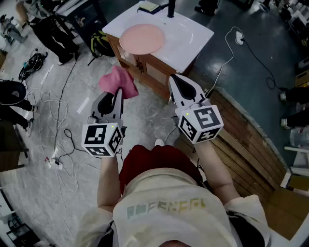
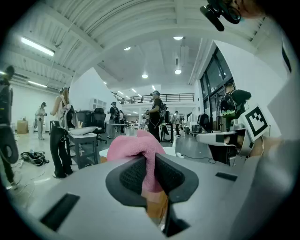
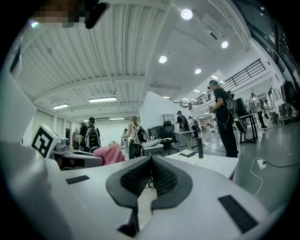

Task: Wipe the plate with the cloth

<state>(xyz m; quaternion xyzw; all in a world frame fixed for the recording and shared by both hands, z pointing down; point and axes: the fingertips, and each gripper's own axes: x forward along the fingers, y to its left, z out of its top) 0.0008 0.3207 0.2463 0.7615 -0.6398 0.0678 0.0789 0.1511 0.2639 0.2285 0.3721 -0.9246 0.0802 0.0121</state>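
Ahead, a round, pale pink plate point(image 1: 142, 38) lies flat on a white sink countertop point(image 1: 193, 34), at the left end, with its rim close to the counter's front edge. The counter sits on a wooden cabinet point(image 1: 145, 67), and a black faucet point(image 1: 170, 7) stands at its back. The white surface to the right of the plate is bare.

A crumpled pink cloth point(image 1: 118, 82) is in the air short of the counter, below and to the left of the plate and apart from it. The left gripper point(image 1: 117, 92) is clamped on it: in the left gripper view, the cloth point(image 2: 136, 147) bulges above the two dark ribbed pads point(image 2: 131, 174), which pinch a fold between them.

The right gripper point(image 1: 174, 82) is level with the left one, its tip near the cabinet's front corner. Its jaws are pressed together with nothing between them, as the right gripper view point(image 3: 151, 174) shows.

Pale marble-patterned floor point(image 1: 63, 144) spreads out to the left, crossed by loose cables point(image 1: 53, 106). A raised wooden-plank platform point(image 1: 246, 135) runs along the right. Other people stand in the upper left, well away.
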